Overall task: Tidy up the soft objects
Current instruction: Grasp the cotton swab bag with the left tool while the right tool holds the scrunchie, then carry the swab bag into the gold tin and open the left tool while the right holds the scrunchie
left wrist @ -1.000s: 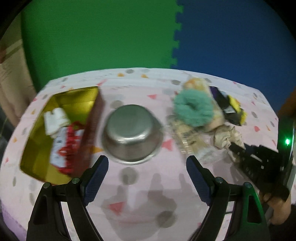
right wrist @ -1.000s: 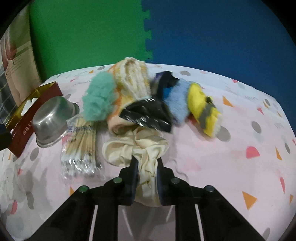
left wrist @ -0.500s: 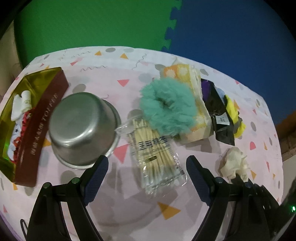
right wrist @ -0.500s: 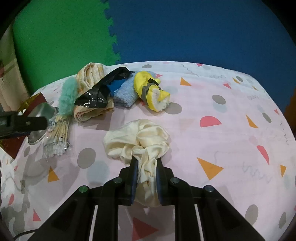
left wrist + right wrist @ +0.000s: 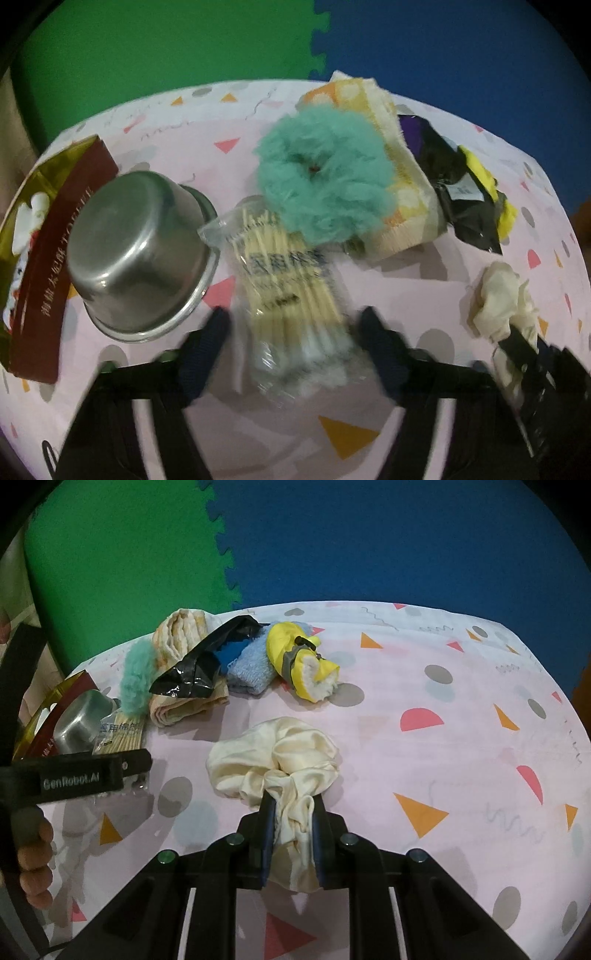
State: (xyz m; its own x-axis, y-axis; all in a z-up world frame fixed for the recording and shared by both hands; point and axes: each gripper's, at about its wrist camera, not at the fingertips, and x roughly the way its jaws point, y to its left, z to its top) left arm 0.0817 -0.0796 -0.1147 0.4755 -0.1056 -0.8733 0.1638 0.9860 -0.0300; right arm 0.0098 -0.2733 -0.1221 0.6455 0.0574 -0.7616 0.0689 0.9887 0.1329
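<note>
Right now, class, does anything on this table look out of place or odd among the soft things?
Yes. The steel bowl sits upside down beside the gold box, and a cotton swab packet lies partly under the teal scrunchie; neither is soft.

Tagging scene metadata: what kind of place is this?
Probably a staged data-collection tabletop, not a lived-in room: patterned pink tablecloth, green and blue foam mats as backdrop, assorted props like the cream scrunchie in the right hand-held gripper.
</note>
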